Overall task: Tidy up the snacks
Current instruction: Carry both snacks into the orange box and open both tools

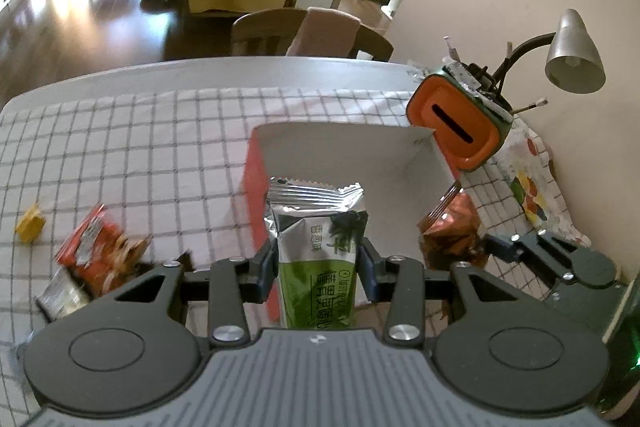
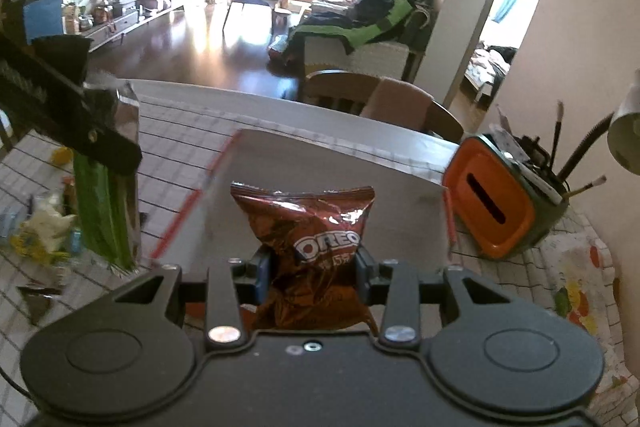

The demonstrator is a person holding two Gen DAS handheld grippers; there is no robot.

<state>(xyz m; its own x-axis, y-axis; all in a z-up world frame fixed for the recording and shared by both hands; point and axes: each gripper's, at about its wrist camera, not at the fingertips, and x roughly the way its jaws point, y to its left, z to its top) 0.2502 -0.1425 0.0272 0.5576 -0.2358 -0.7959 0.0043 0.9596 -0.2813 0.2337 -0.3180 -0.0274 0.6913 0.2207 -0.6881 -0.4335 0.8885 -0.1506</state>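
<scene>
My left gripper [image 1: 318,267] is shut on a green and silver snack packet [image 1: 320,247], held upright over the near edge of a white box with red sides [image 1: 340,147]. My right gripper [image 2: 310,271] is shut on a brown Oreo packet [image 2: 308,227], held above the same box [image 2: 320,163]. The Oreo packet [image 1: 450,227] and right gripper [image 1: 496,247] also show at the right in the left wrist view. The left gripper with its green packet [image 2: 106,203] shows at the left in the right wrist view.
Loose snacks lie on the checked tablecloth: an orange packet [image 1: 94,247], a yellow cube [image 1: 29,225], and a pile [image 2: 40,227] at the left. An orange and green organiser [image 1: 460,123] with brushes and a desk lamp [image 1: 572,55] stand at the right. A chair [image 1: 308,35] is behind the table.
</scene>
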